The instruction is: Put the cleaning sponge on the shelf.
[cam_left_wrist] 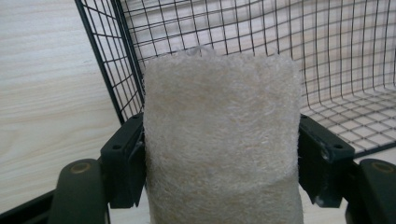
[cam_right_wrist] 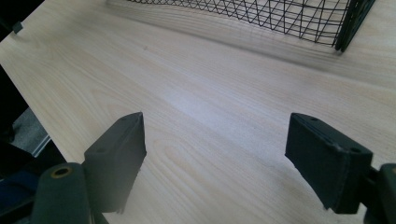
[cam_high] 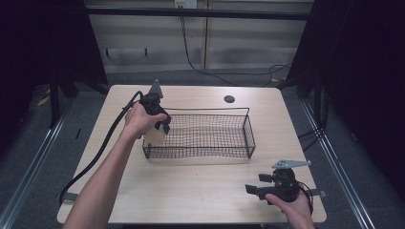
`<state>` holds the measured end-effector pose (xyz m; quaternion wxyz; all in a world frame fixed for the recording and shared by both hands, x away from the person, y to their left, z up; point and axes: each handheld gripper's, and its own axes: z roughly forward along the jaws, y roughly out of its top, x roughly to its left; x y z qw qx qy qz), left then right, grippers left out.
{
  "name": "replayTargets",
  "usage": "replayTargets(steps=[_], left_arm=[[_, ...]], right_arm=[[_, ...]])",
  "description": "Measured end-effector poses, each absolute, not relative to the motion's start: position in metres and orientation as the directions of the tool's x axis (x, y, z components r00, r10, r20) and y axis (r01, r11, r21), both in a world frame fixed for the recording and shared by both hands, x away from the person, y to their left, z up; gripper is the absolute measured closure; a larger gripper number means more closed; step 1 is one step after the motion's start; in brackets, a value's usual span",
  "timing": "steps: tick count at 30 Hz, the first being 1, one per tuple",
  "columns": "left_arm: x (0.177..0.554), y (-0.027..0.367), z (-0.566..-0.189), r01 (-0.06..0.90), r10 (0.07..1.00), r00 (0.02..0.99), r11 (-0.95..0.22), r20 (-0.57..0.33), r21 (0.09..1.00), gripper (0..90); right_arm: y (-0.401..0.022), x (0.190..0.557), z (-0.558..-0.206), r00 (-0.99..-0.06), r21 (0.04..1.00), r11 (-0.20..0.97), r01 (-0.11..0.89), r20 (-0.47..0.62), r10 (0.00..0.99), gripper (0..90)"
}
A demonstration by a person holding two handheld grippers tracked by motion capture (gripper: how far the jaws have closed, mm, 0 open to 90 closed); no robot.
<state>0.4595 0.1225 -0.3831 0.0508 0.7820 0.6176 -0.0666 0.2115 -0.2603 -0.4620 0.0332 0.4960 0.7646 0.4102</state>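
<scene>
Left gripper view: left gripper (cam_left_wrist: 220,154) has its two black fingers (cam_left_wrist: 122,161) clamped on both sides of a pale fibrous sponge roll (cam_left_wrist: 222,135), pads pressing its flanks. Roll sits squarely between the fingers, long axis running out along them, its free end pointing away from the camera toward the black wire basket (cam_left_wrist: 345,56). Basket's left end wall is just behind the roll; mesh floor shows to the right. High view: left gripper (cam_high: 160,125) hangs over the basket's (cam_high: 210,151) left end, the roll (cam_high: 155,136) pointing down, its lower end at the rim; cannot tell if it touches the wire. Right gripper (cam_high: 253,190) rests low at the near right corner of the worktop (cam_high: 191,191), well apart from the basket. Right gripper view: right fingers (cam_right_wrist: 119,154) spread wide, only bare worktop (cam_right_wrist: 210,116) between them, basket (cam_right_wrist: 299,18) edge farther off.
</scene>
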Motion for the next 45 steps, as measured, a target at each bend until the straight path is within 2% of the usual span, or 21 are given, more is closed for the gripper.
replayTargets(steps=[18,27,31,45], left_arm=[[0.456,0.114,-0.402,0.978,0.971,0.202,-0.206,-0.130,-0.016,28.3],[0.456,0.114,-0.405,0.978,0.971,0.202,-0.207,-0.131,-0.029,28.3],[0.458,0.119,-0.414,0.979,0.968,0.189,-0.198,-0.167,-0.039,28.3],[0.456,0.112,-0.424,0.981,0.971,0.179,-0.188,-0.157,-0.040,28.1]], right_arm=[[-0.259,0.211,-0.462,-0.508,0.660,0.176,0.730,0.352,0.786,20.1],[-0.260,0.211,-0.461,-0.509,0.660,0.176,0.731,0.354,0.785,20.1],[-0.260,0.211,-0.461,-0.509,0.659,0.177,0.731,0.353,0.785,20.1],[-0.259,0.211,-0.462,-0.510,0.657,0.180,0.732,0.355,0.784,20.1]])
